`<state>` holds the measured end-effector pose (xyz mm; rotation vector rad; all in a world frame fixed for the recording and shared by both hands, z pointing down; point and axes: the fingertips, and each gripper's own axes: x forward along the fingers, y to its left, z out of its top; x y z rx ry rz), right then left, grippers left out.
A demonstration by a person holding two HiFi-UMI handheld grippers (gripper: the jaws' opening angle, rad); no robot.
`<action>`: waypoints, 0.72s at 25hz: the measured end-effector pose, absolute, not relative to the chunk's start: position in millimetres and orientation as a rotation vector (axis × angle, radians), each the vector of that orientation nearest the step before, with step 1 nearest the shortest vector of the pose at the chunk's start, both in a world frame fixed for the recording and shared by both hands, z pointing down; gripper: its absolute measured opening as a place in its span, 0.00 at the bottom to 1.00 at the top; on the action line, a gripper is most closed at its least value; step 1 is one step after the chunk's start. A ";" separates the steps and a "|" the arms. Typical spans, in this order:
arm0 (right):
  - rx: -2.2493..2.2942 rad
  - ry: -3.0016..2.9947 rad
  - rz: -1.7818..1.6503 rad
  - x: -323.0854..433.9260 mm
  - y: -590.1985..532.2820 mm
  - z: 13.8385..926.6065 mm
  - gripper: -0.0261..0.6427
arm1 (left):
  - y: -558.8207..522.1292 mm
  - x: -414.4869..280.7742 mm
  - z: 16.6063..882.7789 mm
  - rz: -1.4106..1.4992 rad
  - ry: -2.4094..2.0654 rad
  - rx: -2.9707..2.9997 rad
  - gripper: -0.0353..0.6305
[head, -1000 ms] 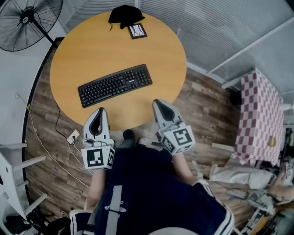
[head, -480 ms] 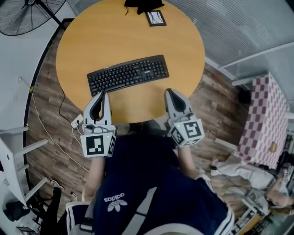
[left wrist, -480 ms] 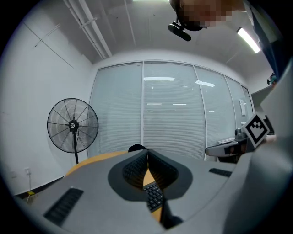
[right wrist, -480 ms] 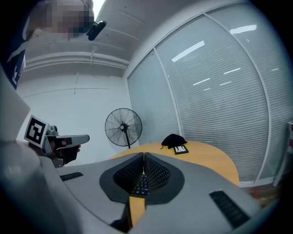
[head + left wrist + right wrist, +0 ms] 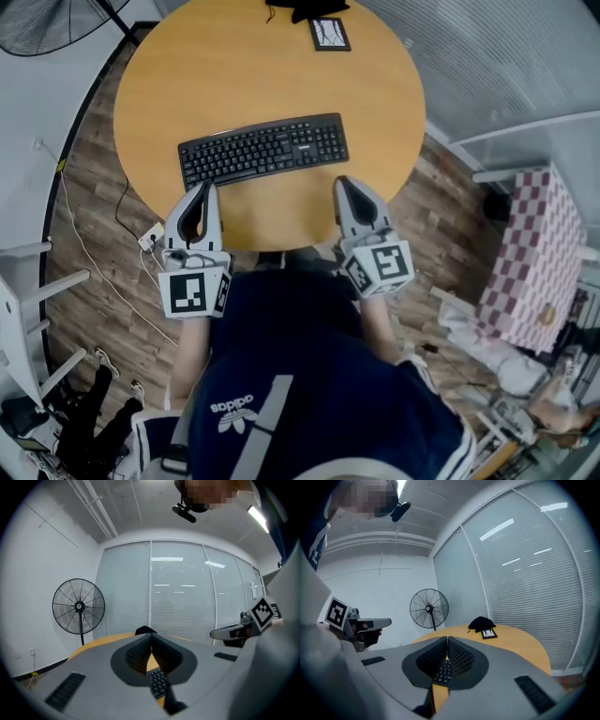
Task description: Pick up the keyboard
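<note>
While both pairs of jaws are closed tight on nothing, the left gripper (image 5: 208, 190) and the right gripper (image 5: 341, 183) hover at the near edge of the round table (image 5: 234, 66), just short of the keyboard (image 5: 262, 148), which lies flat across its middle. If they reach it without opening, I think the tips would only push it away instead of gripping it.

The navy shirt (image 5: 300, 366) bears a white logo (image 5: 232, 408); the grey left gripper (image 5: 205, 188) and right gripper (image 5: 342, 182) carry marker cubes (image 5: 194, 292).
</note>
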<state>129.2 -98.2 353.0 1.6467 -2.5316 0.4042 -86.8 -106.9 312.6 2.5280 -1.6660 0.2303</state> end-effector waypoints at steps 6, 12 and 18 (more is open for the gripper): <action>1.598 -2.539 0.413 138.9 -116.9 352.4 0.05 | -124.0 -92.1 309.0 0.202 -1.736 2.466 0.06; 1.570 -2.586 0.413 142.4 -131.2 350.4 0.05 | -132.4 -101.1 324.9 0.276 -1.735 2.414 0.06; 1.554 -2.585 0.415 144.4 -141.2 353.5 0.05 | -140.9 -115.6 326.0 0.285 -1.794 2.386 0.06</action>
